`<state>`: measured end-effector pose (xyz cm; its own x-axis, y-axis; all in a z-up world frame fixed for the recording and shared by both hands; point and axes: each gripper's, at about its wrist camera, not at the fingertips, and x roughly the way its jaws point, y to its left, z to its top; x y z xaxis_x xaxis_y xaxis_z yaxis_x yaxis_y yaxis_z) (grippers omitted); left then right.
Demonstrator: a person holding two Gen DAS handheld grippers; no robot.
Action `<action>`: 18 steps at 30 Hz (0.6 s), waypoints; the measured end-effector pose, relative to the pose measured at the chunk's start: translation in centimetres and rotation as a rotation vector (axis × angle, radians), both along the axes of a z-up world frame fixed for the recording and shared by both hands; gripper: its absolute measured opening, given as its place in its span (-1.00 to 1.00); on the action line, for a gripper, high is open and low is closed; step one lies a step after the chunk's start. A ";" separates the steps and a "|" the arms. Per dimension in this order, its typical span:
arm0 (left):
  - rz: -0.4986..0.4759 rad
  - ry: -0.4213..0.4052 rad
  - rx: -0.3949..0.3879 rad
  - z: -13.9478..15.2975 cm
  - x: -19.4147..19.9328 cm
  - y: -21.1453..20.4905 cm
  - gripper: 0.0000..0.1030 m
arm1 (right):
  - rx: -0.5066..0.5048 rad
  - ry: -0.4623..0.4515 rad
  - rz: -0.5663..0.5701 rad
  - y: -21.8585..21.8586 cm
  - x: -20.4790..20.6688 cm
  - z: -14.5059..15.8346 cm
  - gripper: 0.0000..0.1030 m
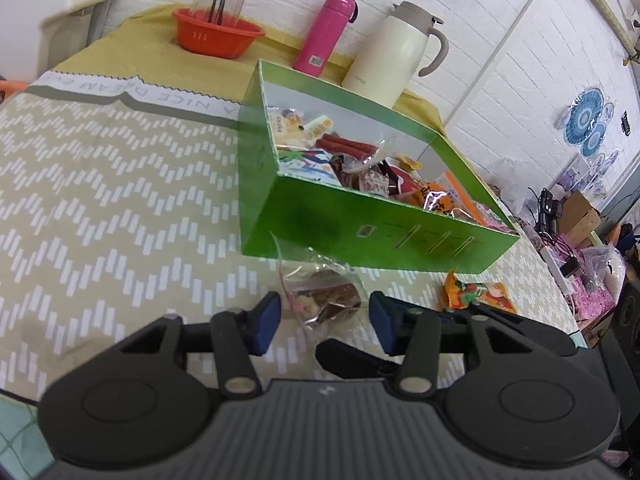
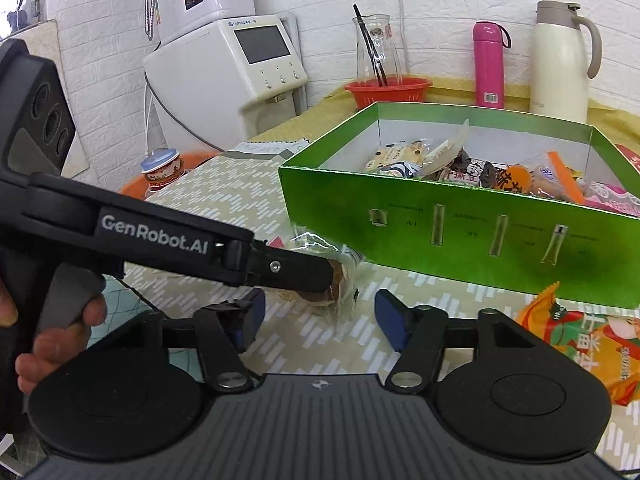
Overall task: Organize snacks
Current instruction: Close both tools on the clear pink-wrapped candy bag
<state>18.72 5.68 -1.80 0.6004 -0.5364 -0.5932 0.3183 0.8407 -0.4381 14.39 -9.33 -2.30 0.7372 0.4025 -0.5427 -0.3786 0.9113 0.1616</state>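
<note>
Left wrist view — clear-wrapped brown snack (image 1: 328, 300), crinkled.

The tabletop (image 1: 100, 184) is covered by a beige cloth with white zigzag marks, edged at its far side by a grey lettered band and a mustard strip. A green box (image 1: 360, 240) is set on it near the middle. At the box's 6 o'clock, just beside its front wall, a clear-wrapped brown snack (image 1: 328, 296) is laid on the cloth; at 4 o'clock an orange snack packet (image 1: 476, 294) is seen. Along the far strip, from 10 to 12 o'clock, a red basin (image 1: 218, 34), a pink flask (image 1: 324, 36) and a cream jug (image 1: 394, 54) are stood
</note>
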 end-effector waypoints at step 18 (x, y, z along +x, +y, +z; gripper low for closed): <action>-0.035 -0.019 -0.011 0.1 -1.8 0.1 -0.43 | -0.026 0.000 0.004 0.0 -0.9 -0.6 -0.65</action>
<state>16.89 5.78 -1.72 0.5923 -0.5639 -0.5755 0.3561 0.8240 -0.4408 13.48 -9.28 -2.87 0.7358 0.3909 -0.5529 -0.3820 0.9138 0.1377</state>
